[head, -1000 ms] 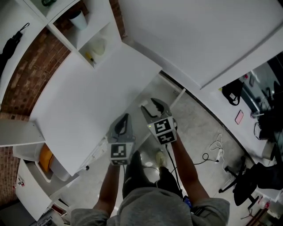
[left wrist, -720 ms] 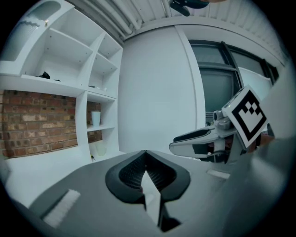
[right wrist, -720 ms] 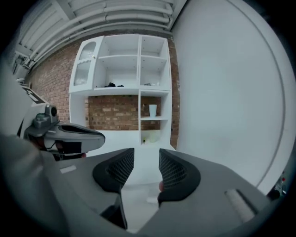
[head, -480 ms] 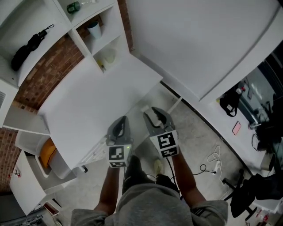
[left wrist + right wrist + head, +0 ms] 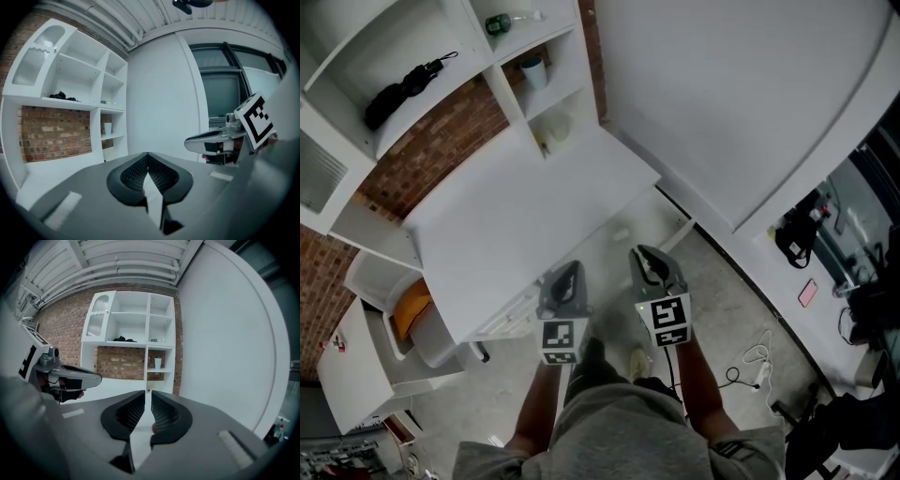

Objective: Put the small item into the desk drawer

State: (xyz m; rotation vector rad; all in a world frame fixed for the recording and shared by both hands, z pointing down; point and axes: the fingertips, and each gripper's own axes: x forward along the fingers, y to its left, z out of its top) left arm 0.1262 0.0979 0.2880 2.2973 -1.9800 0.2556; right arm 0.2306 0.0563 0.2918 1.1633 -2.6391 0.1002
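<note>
Small item showed in no view; neither claw had it. My left claw (image 5: 570, 270) was closed tight, empty. My right claw (image 5: 651, 255) had just been closing to thin slit, nothing between. Both hung short of surface (image 5: 516, 220). Judged placing step done or not begun; next move called for locating item, checking drawer (image 5: 508, 321).
</note>
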